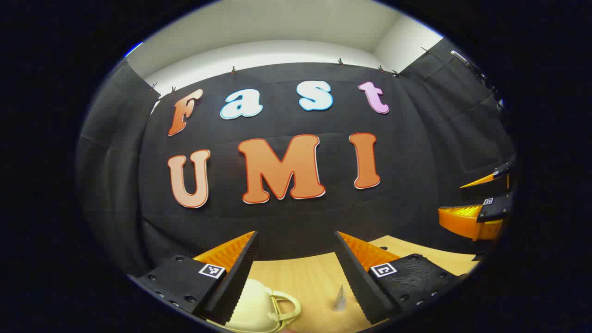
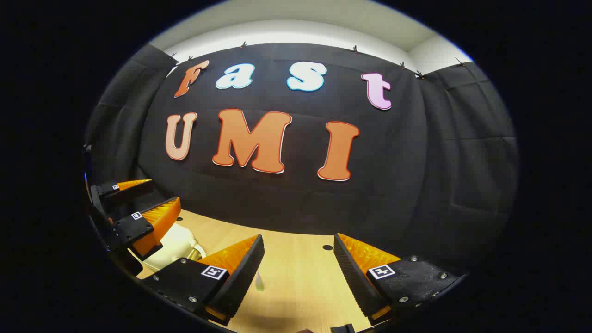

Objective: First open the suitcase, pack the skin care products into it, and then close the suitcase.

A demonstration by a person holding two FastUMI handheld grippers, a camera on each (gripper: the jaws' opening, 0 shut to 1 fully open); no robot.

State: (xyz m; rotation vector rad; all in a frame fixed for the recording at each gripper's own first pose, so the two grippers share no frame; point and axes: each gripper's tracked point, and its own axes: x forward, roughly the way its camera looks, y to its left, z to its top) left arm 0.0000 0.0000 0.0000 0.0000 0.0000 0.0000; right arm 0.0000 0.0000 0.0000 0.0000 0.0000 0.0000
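Observation:
A cream suitcase (image 1: pixel 252 307) with a looped handle (image 1: pixel 284 306) lies on the wooden table (image 1: pixel 305 277), low between the fingers of my left gripper (image 1: pixel 296 236), which is open and holds nothing. A small pale pointed skin care tube (image 1: pixel 340 299) stands just right of it. In the right gripper view, the suitcase (image 2: pixel 173 243) lies at the left under the left gripper (image 2: pixel 162 190). The tube (image 2: pixel 259 282) stands beside the left finger of my right gripper (image 2: pixel 298 238), which is open and holds nothing. The suitcase's lid and the rest of its body are hidden.
The black cloth wall closes off the table's far side, close ahead of both grippers. A small dark hole (image 2: pixel 327 247) sits in the tabletop near the wall. My right gripper (image 1: pixel 455 201) hangs at the right edge of the left gripper view, above the table.

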